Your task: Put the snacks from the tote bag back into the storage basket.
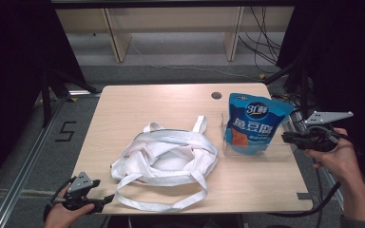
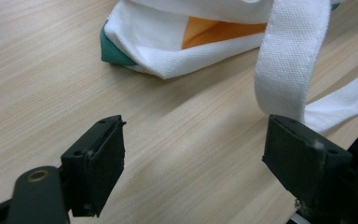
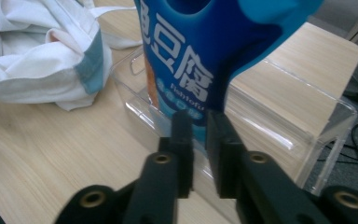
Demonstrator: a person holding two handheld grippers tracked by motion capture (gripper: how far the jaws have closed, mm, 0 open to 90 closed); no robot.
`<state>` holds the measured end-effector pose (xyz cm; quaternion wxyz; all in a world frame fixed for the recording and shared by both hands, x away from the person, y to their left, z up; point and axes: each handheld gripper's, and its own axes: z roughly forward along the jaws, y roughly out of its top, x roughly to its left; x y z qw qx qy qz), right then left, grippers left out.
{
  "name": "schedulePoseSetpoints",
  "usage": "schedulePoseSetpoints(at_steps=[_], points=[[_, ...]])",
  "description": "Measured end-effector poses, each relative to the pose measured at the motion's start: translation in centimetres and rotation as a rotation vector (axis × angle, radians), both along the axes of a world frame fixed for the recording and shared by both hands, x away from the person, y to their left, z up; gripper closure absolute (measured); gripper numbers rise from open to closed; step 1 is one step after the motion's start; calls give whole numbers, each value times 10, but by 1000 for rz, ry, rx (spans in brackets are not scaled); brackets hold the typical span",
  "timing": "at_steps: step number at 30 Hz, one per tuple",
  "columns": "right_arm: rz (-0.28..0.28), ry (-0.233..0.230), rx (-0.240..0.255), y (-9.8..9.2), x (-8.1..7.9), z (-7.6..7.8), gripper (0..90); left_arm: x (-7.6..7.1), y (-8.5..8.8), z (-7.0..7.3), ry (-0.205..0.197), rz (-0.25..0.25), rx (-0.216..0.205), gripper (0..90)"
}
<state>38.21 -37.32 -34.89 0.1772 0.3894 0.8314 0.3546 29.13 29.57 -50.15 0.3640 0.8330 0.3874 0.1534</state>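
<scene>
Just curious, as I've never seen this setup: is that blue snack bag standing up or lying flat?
Standing up. The blue snack bag sits upright inside the clear plastic bin, its top rising well above the bin's walls.

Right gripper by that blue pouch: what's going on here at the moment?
A person holds a gripper in each hand at a wooden table. The right gripper is nearly shut around the near wall of the clear plastic bin, where a blue snack pouch stands upright. The left gripper waits open at the table's near edge, beside a strap of the crumpled white tote bag, touching nothing.
</scene>
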Motion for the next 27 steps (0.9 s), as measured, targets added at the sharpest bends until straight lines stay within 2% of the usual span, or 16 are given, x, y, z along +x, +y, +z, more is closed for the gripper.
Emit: schedulePoseSetpoints(at_steps=[2,3,6,8,10,11,12,15,16,19,20,21,23,24,26,27], points=[[16,-15,-4,3,3,-7,898,0,0,0,7,-3,1,198],[19,4,-12,3,5,-9,900,0,0,0,7,-3,1,198],[15,5,-5,7,13,-19,900,0,0,0,7,-4,1,198],[-8,44,0,10,17,-24,900,0,1,1,11,-8,13,198],[-18,26,-1,11,22,-31,900,0,0,0,1,-1,0,198],[-28,37,11,12,24,-32,900,0,0,-1,-1,-1,-4,198],[-27,22,16,12,27,-34,900,0,0,0,8,-4,2,198],[-32,16,5,12,32,-36,900,0,0,0,7,-4,1,198],[-43,32,-8,12,32,-35,900,0,0,0,6,-1,-3,198],[-51,2,-7,11,37,-38,900,0,-1,0,6,0,-5,198],[-78,44,10,13,36,-36,900,0,-1,0,6,0,-6,198],[-61,20,-8,11,39,-38,900,0,-1,0,6,0,-6,198],[-65,48,-5,11,41,-38,900,0,1,0,9,-10,10,198],[-58,28,-17,10,43,-40,900,0,0,0,8,-7,4,198],[-77,20,1,10,44,-41,900,0,1,0,10,-11,11,198],[-79,34,-3,9,45,-40,900,0,1,0,10,-11,10,198]])
